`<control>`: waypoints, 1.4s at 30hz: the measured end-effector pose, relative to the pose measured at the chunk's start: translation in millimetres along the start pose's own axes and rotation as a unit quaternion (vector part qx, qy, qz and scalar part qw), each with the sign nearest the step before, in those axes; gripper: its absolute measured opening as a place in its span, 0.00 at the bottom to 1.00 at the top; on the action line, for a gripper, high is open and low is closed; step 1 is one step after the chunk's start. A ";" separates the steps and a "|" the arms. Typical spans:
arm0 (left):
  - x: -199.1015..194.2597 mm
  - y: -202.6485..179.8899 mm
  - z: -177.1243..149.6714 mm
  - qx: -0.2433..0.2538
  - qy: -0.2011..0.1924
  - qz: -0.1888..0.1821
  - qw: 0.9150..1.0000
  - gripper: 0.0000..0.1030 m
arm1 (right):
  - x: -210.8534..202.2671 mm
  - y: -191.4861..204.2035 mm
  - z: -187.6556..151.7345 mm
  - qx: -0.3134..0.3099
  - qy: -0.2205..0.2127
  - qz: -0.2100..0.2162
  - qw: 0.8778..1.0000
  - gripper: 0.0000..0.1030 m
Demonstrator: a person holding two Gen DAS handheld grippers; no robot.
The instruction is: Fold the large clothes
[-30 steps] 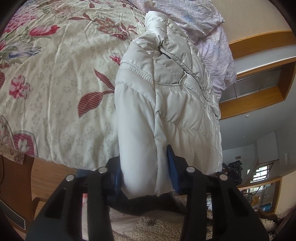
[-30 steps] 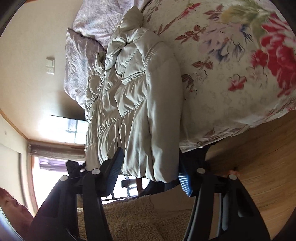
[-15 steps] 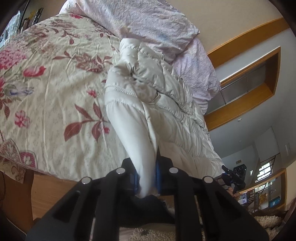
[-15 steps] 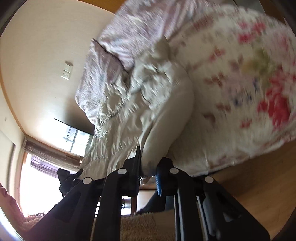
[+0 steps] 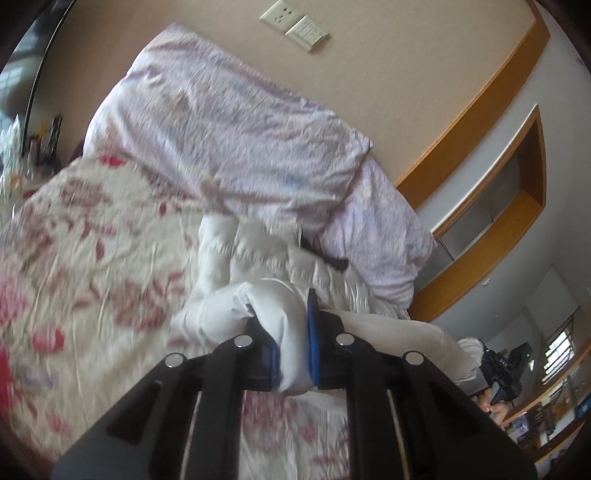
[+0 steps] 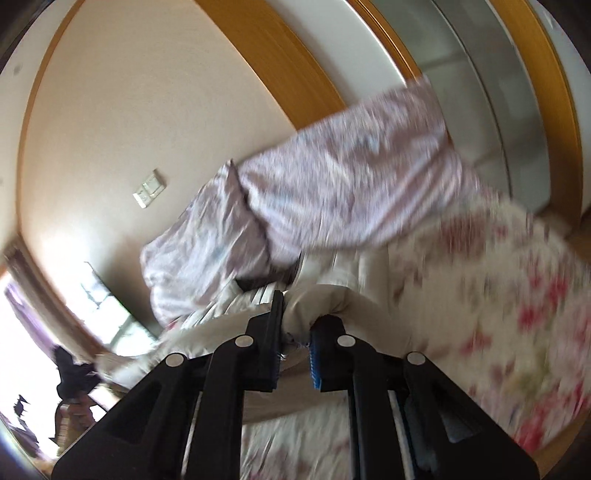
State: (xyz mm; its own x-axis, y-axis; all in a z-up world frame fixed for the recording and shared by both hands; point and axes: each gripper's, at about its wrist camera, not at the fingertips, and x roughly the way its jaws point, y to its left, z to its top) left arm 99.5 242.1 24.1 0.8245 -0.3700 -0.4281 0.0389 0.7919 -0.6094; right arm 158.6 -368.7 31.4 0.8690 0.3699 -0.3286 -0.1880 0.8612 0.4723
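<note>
A cream quilted puffer jacket (image 5: 258, 266) lies on the floral bedspread (image 5: 92, 258), its far end tucked against the lilac pillows. My left gripper (image 5: 293, 336) is shut on the jacket's near hem, a thick fold pinched between the blue pads. In the right wrist view the same jacket (image 6: 332, 299) bunches up in front of my right gripper (image 6: 295, 332), which is shut on another part of that hem. Both held edges hang above the bed. The right gripper (image 5: 502, 373) also shows at the left wrist view's lower right.
Two lilac pillows (image 5: 240, 122) lean on the beige wall at the head of the bed. A wall switch plate (image 5: 295, 20) sits above them. A wood-framed recess (image 5: 517, 206) is at the right. Bright windows (image 6: 22, 325) lie at the left of the right wrist view.
Both grippers closed on the jacket's near hem and lifted it off the bed edge. The views swung up toward the pillows and wall, and both wrists rolled.
</note>
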 end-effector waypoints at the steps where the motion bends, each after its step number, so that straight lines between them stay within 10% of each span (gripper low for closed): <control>1: 8.7 -5.3 12.3 0.008 -0.008 0.005 1.000 0.12 | 6.1 2.9 4.5 -0.012 -0.008 -0.010 1.000 0.12; 14: 119.4 -5.4 108.2 0.007 -0.048 0.052 0.997 0.12 | 138.4 21.0 52.8 -0.096 -0.069 -0.137 0.983 0.12; 26: 227.4 14.5 125.2 -0.002 -0.028 0.114 0.993 0.13 | 260.0 -30.1 55.8 0.006 0.014 -0.204 0.979 0.13; 30: 248.2 26.1 122.3 -0.027 -0.020 0.122 0.992 0.23 | 267.1 -42.4 58.7 0.062 0.023 -0.180 0.981 0.35; 33: 250.8 26.9 123.6 -0.039 -0.014 0.112 0.993 0.41 | 245.3 -38.0 69.2 0.068 -0.031 -0.177 0.981 0.85; 38: 224.1 3.5 127.8 -0.008 -0.061 0.099 0.993 0.83 | 218.5 -12.1 72.9 -0.003 -0.038 -0.154 0.987 0.87; 42: 210.6 -29.0 113.7 0.059 -0.055 0.106 0.991 0.83 | 227.2 12.7 44.0 -0.085 0.038 -0.158 0.983 0.87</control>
State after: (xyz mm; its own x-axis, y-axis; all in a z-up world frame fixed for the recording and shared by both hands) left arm 336.2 196.5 27.5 0.8774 -0.1399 -0.4589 -0.0809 0.8997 -0.4290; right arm 373.7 -289.0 -1.3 0.8612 0.0941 -0.4994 0.0060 0.9807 0.1952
